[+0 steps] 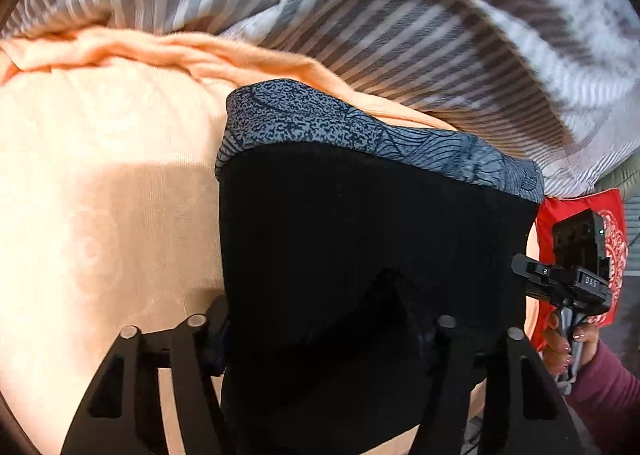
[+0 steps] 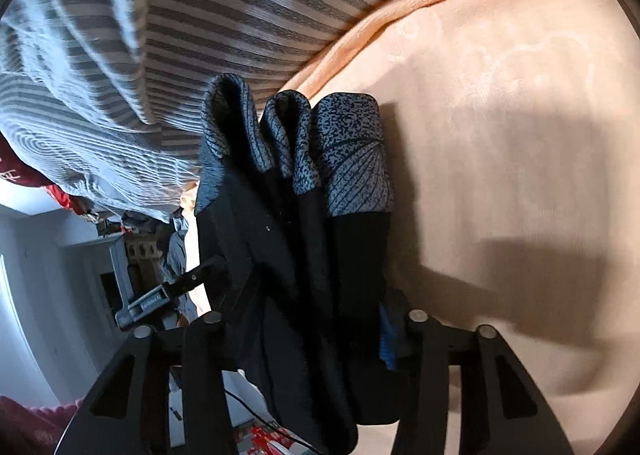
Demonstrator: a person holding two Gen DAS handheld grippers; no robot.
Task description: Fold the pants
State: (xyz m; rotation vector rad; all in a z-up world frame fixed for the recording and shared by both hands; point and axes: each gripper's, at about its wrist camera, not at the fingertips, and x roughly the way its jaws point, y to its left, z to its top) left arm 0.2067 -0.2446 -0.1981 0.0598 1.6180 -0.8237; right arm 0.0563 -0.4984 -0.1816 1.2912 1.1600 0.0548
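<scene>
The black pants [image 1: 360, 247] have a grey patterned waistband [image 1: 360, 131] and hang lifted over the peach bed sheet [image 1: 100, 175]. My left gripper [image 1: 324, 339] is shut on the black cloth, which covers its fingertips. In the right wrist view the pants [image 2: 288, 255] hang bunched in folds with the waistband [image 2: 348, 159] at the far end. My right gripper [image 2: 316, 339] is shut on the bunched black cloth. The right gripper also shows at the right edge of the left wrist view [image 1: 532, 275], held by a hand at the pants' edge.
A grey-and-white striped blanket [image 1: 400, 15] lies rumpled along the far side of the bed [image 2: 200, 35]. A red cushion [image 1: 580, 215] sits at the right. Beyond the bed edge are white furniture and floor clutter [image 2: 100, 275].
</scene>
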